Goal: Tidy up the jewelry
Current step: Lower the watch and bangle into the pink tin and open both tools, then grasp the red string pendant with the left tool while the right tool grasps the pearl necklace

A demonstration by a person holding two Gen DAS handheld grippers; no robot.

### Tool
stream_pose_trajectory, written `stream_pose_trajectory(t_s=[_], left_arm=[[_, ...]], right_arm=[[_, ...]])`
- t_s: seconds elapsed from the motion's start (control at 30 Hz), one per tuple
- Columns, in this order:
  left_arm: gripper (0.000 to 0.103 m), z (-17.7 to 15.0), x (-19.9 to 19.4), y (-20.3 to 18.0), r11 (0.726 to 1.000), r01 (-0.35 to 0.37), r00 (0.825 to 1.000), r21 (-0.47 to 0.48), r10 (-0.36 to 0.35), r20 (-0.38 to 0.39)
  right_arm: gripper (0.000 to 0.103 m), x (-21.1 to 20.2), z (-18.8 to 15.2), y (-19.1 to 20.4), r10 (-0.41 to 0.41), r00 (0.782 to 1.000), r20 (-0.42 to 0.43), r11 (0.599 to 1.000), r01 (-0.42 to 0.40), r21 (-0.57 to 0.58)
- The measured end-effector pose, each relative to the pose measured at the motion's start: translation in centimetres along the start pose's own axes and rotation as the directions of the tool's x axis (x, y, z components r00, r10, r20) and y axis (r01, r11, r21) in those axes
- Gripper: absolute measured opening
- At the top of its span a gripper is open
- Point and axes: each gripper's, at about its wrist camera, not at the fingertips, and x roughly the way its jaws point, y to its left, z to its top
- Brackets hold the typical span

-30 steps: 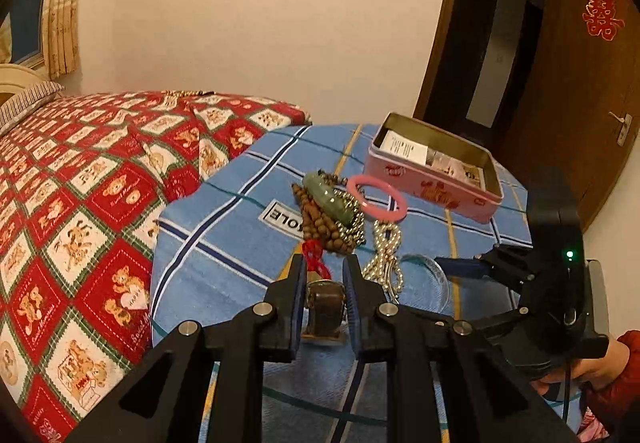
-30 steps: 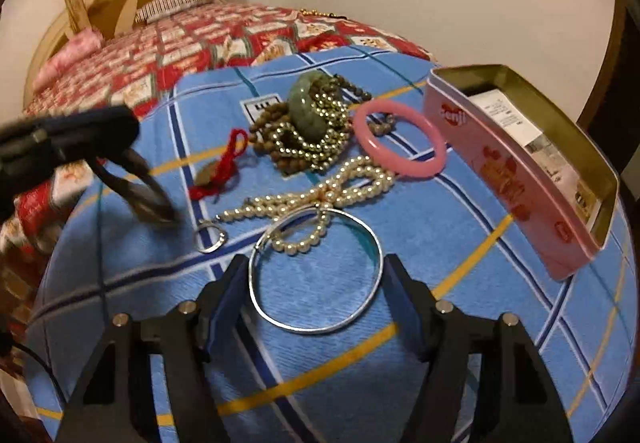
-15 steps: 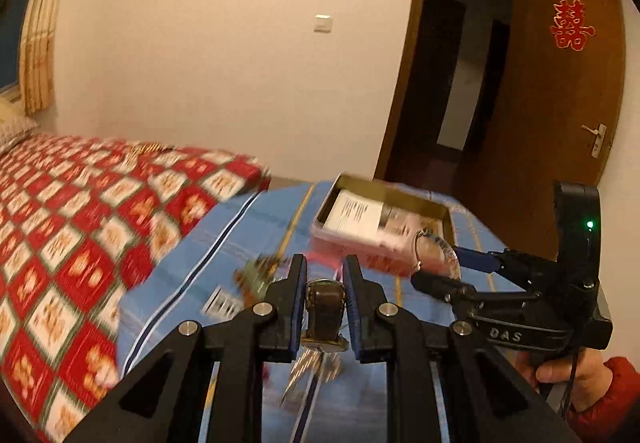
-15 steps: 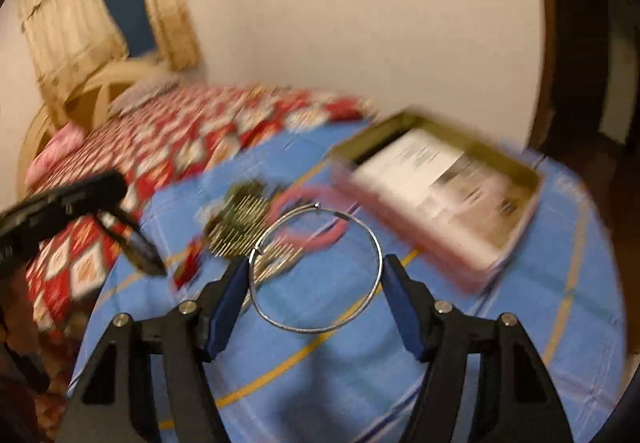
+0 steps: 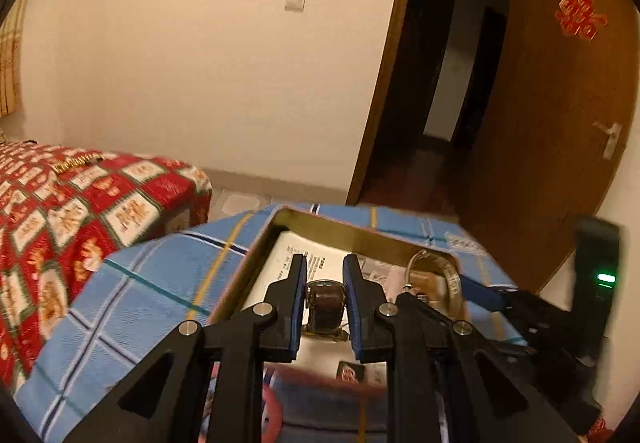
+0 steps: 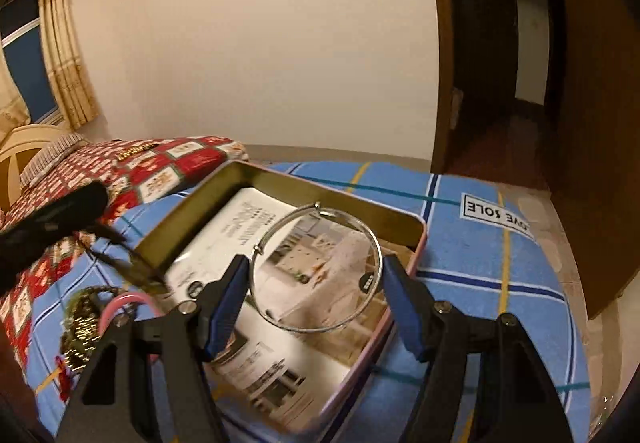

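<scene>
Left gripper (image 5: 325, 289) fingers clamped on dark ring (image 5: 325, 301) above open tin (image 5: 256, 255), right gripper (image 6: 310, 283) fingers gripping silver bangle (image 6: 316, 269), pink bangle (image 6: 120, 303) left of right fingers, seen only from right wrist.

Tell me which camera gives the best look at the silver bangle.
The right wrist view: the silver bangle shows as a whole ring between the right gripper fingers, above the open tin. The left wrist view catches only an edge-on, partly hidden sliver.
</scene>
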Motion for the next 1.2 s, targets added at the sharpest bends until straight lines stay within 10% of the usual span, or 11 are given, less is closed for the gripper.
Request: stream_pose_trajectory(t_s=[0.37,0.5,0.6,1.2], left_arm=[[0.020,0.2,5.1,0.0,0.992,-0.115,0.992,0.047,0.117,-0.053],[0.057,0.2,5.7,0.1,0.986,-0.160,0.983,0.054,0.164,-0.084],[0.066,0.2,4.3,-0.1,0.982,-0.181,0.983,0.055,0.183,-0.031],[0.069,-3.8,-3.8,1.8,0.954,-0.299,0.954,-0.020,0.299,-0.028]], right_arm=[[0.071,1.1,-0.2,-0.1,-0.009,1.000,0.018,0.996,0.011,-0.091],[0.078,1.0,-0.3,-0.3,0.027,0.999,0.033,0.997,-0.025,-0.072],[0.087,0.6,-0.3,-0.3,0.045,0.997,0.059,0.998,-0.043,-0.046],[0.090,-4.4,-3.0,2.5,-0.029,0.980,0.199,0.998,0.039,-0.047]])
